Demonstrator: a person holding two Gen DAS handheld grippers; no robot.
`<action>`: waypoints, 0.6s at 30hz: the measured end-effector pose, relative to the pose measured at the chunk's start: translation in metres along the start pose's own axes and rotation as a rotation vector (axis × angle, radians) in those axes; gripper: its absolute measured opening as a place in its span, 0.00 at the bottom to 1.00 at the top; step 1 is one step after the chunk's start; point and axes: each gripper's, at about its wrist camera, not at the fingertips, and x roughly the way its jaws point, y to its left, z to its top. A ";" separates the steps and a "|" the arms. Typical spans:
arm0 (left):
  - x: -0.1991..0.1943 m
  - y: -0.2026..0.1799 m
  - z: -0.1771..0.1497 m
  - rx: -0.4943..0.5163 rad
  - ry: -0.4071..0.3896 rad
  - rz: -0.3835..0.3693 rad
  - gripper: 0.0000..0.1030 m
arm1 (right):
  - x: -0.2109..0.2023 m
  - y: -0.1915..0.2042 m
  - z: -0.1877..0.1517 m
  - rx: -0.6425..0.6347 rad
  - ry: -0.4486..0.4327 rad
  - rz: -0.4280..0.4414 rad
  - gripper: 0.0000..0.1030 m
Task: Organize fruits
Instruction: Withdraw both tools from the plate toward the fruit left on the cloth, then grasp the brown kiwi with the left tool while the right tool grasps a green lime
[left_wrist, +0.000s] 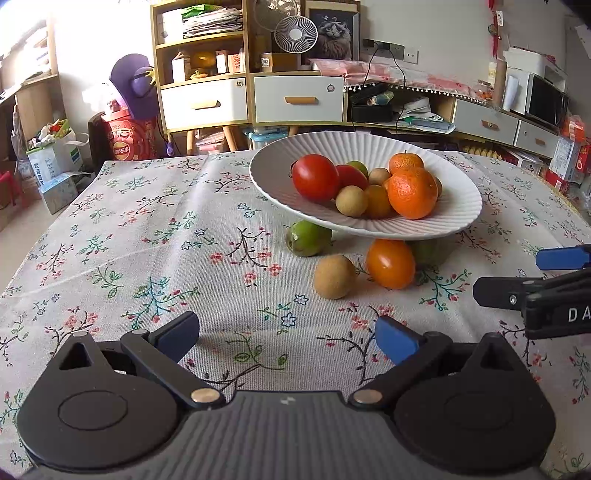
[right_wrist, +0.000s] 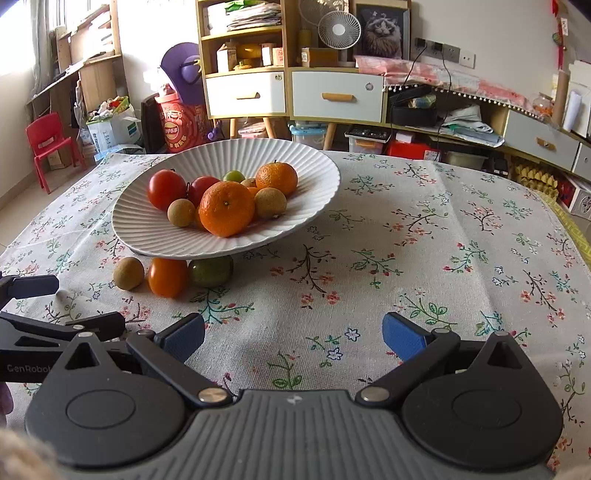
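Getting ready: both grippers are hanging over the flowery tablecloth (right_wrist: 424, 229), near the white ribbed plate (right_wrist: 317, 184).
Left gripper (left_wrist: 288, 334): jaws wide apart, holding nothing.
Right gripper (right_wrist: 293, 334): jaws wide apart, holding nothing.
Loose fruits: a longan (left_wrist: 334, 276), an orange tomato (left_wrist: 390, 263) and a green fruit (left_wrist: 308, 238) are sitting by the plate's front edge.
Next, I think: reaching for the longan and closing softly.

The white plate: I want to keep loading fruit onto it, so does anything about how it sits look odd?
Yes. The white plate looks tilted, seemingly propped on loose fruit: an orange tomato and a green fruit sit under its near rim, a brown fruit beside them. It could tip.
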 end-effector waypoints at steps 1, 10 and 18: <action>0.000 -0.001 0.000 0.001 -0.007 -0.001 0.95 | 0.001 0.000 0.000 0.001 0.002 0.000 1.00; 0.006 -0.004 0.004 -0.009 -0.037 -0.052 0.84 | 0.013 0.001 0.002 -0.007 -0.003 -0.001 1.00; 0.006 -0.014 0.008 0.043 -0.064 -0.114 0.51 | 0.019 0.007 0.005 -0.069 -0.023 0.007 0.99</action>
